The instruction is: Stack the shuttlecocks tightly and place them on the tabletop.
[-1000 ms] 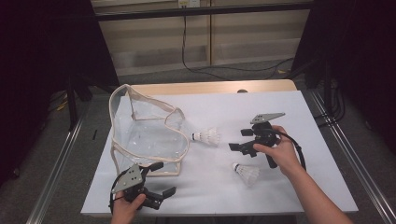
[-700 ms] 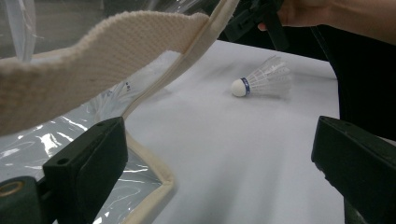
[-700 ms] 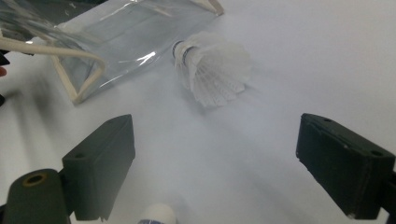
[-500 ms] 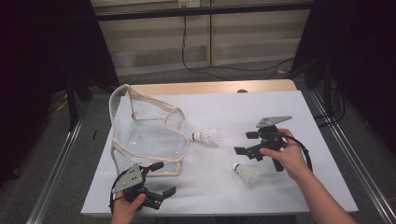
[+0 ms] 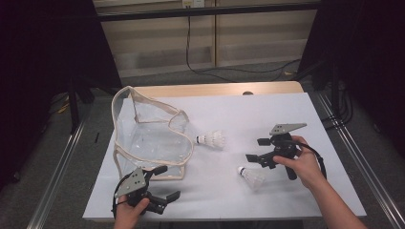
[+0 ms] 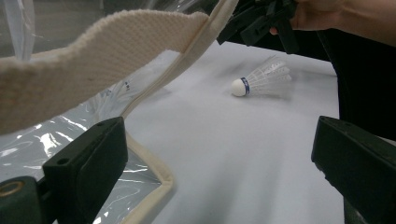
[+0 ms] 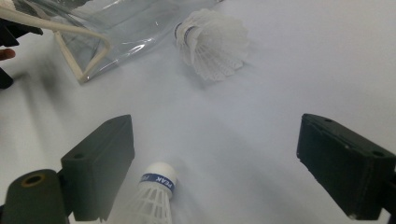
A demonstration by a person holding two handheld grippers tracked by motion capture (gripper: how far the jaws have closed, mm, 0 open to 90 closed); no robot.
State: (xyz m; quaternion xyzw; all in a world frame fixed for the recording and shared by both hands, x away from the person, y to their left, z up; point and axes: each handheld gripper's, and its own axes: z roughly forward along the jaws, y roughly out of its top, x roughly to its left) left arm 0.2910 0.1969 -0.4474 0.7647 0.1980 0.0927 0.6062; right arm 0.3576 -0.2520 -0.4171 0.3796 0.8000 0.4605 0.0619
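1. Compared with a second ago, the right hand-held gripper [image 5: 255,160] is seen shifted away from the far shuttlecock [image 5: 212,140] and drawn nearer the person, beside the near shuttlecock [image 5: 252,176].
2. Its jaws are spread wide and nothing is gripped; in the right gripper view the near shuttlecock [image 7: 156,196] lies just inside the left jaw, cork end pointing forward, untouched by either pad.
3. The left hand-held gripper [image 5: 165,188] is kept where it was, at the front corner of the clear bag [image 5: 148,138]; its jaws are released, with the bag's cloth edge [image 6: 154,186] lying by the left one.
4. Both shuttlecocks are left on the counter [image 5: 267,109], outside the bag; the far one rests just beside the bag's mouth.
5. The shift is judged to mean that the near shuttlecock is now the one being lined up for pickup, probably for placing in the bag.
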